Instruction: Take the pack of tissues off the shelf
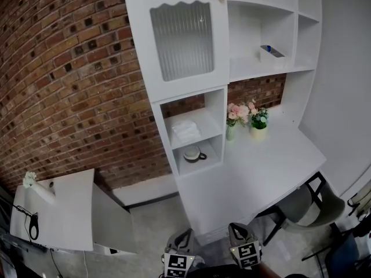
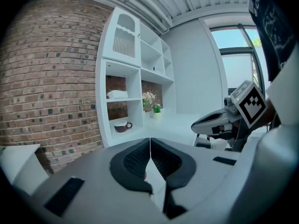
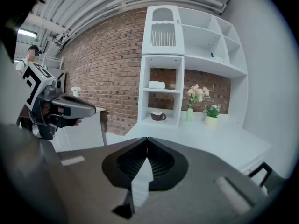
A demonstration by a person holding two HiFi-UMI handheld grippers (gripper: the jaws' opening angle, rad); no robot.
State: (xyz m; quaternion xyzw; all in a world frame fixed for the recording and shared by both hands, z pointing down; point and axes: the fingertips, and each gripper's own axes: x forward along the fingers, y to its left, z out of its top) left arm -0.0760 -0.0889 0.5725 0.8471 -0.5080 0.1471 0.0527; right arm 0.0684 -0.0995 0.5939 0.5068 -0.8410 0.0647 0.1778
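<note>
A brick wall point(image 1: 69, 80) fills the left side and the background of the head view. Against it stands a tall white shelf unit point(image 1: 157, 126), running from the top centre down to the middle of the frame, with a ribbed-glass cabinet door point(image 1: 184, 39) at its upper part and open shelves to the right. A white desk top point(image 1: 272, 161) extends from the unit toward the lower right. A small white table point(image 1: 64, 213) sits at the lower left, well apart from the unit. A grey chair point(image 1: 316, 204) is tucked under the desk at the lower right.

At the bottom centre of the head view both grippers point toward the unit, well short of it. The left gripper point(image 2: 150, 141) is clenched, its jaws pressed together with nothing between them. The right gripper point(image 3: 147, 141) is likewise clenched and empty.

The pack of tissues point(image 1: 185, 130) lies in the upper of two open compartments below the glass door, untouched. A dark cup point(image 1: 193, 153) sits in the compartment just beneath it. On the desk, just right of these compartments, a vase of pink flowers point(image 1: 236, 116) stands beside a small potted plant point(image 1: 259, 121).
</note>
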